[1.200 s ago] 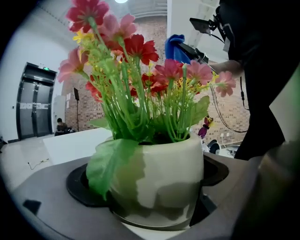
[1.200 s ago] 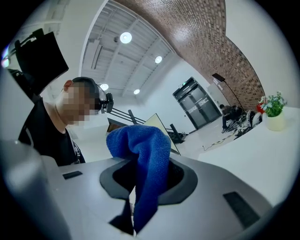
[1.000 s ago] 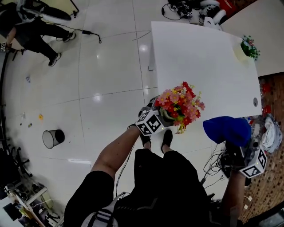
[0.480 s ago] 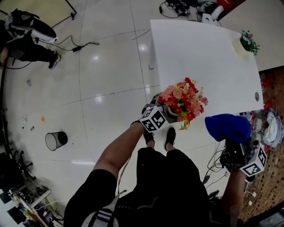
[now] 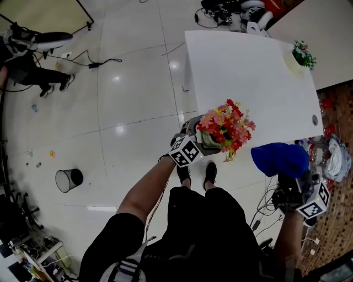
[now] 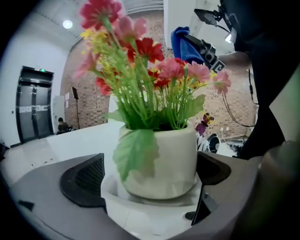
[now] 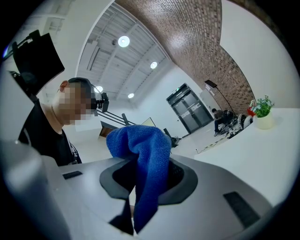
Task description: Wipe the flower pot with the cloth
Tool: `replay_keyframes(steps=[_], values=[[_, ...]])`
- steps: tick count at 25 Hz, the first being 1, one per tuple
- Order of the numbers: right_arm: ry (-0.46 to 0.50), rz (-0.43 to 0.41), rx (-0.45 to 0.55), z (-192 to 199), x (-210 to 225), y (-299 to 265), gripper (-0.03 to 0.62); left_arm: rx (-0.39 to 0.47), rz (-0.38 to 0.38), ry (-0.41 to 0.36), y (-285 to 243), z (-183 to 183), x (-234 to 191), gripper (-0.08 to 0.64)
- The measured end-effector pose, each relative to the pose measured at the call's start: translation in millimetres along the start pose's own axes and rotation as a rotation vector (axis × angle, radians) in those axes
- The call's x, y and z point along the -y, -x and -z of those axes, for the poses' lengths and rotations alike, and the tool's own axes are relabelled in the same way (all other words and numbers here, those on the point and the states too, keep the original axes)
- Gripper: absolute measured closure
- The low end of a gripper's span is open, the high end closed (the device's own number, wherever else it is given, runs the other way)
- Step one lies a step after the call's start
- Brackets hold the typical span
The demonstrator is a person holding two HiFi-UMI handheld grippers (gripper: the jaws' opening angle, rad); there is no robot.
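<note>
A pale flower pot (image 6: 161,161) with red, pink and yellow flowers (image 5: 226,128) sits between the jaws of my left gripper (image 6: 154,176), held in the air just off the white table's near edge. Those jaws have just been opening a little. The pot stays between them, its wall against the right pad (image 6: 212,168) and its base against the left. In the head view the left gripper (image 5: 205,142) is at centre. To the right, my right gripper (image 5: 290,179) is shut on a blue cloth (image 7: 143,159), which bunches above the jaws (image 5: 279,158), apart from the pot.
The white table (image 5: 248,71) stretches away ahead, with a small potted plant (image 5: 300,55) at its far right corner. A black bin (image 5: 68,179) stands on the tiled floor at left. Cables (image 5: 220,11) lie beyond the table, clutter (image 5: 333,160) at right, a person (image 5: 33,71) far left.
Both grippers, the pot and the cloth keep about the same places. The person at the far left has moved further left.
</note>
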State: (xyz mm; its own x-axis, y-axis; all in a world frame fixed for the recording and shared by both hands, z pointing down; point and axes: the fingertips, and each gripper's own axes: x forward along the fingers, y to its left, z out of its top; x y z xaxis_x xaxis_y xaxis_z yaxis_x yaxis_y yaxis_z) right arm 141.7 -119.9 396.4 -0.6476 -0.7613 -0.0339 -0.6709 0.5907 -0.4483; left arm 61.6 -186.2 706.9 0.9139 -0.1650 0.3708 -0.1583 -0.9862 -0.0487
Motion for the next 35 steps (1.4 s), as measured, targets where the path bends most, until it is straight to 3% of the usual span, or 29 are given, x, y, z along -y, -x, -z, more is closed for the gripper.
replay_keyframes(steps=[6,9,14,19,20,22,24,28,30,35], values=[[0.009,0.002,0.05,-12.3,-5.0,13.7,0.502,0.02,-0.094,0.143,59.6,15.9,-7.4,-0.037],[0.012,-0.019,0.079,-18.6,-4.8,20.8,0.502,0.084,-0.181,0.242,97.7,3.0,-3.5,-0.037],[0.012,-0.083,0.136,-30.0,-3.5,35.8,0.502,0.293,-0.274,0.35,150.2,-73.4,20.0,-0.02],[0.095,-0.151,0.11,-54.5,-17.3,62.2,0.502,0.397,-0.358,0.302,167.3,-160.6,64.7,0.018],[0.114,-0.181,0.103,-59.0,-21.6,65.7,0.502,0.409,-0.403,0.296,172.0,-174.4,71.5,0.04],[0.148,-0.236,0.081,-67.0,-35.7,74.6,0.502,0.453,-0.516,0.295,187.3,-201.6,87.3,0.154],[0.191,-0.28,0.046,-71.5,-50.1,87.1,0.502,0.476,-0.621,0.29,201.6,-225.8,106.2,0.323],[0.225,-0.332,-0.003,-73.5,-74.4,113.5,0.502,0.474,-0.721,0.278,216.3,-267.6,149.5,0.389],[0.242,-0.35,-0.017,-68.8,-91.5,123.2,0.502,0.485,-0.762,0.299,229.5,-280.7,170.6,0.557],[0.254,-0.366,0.002,-57.1,-141.8,145.7,0.502,0.476,-0.769,0.297,255.0,-301.4,223.5,0.557]])
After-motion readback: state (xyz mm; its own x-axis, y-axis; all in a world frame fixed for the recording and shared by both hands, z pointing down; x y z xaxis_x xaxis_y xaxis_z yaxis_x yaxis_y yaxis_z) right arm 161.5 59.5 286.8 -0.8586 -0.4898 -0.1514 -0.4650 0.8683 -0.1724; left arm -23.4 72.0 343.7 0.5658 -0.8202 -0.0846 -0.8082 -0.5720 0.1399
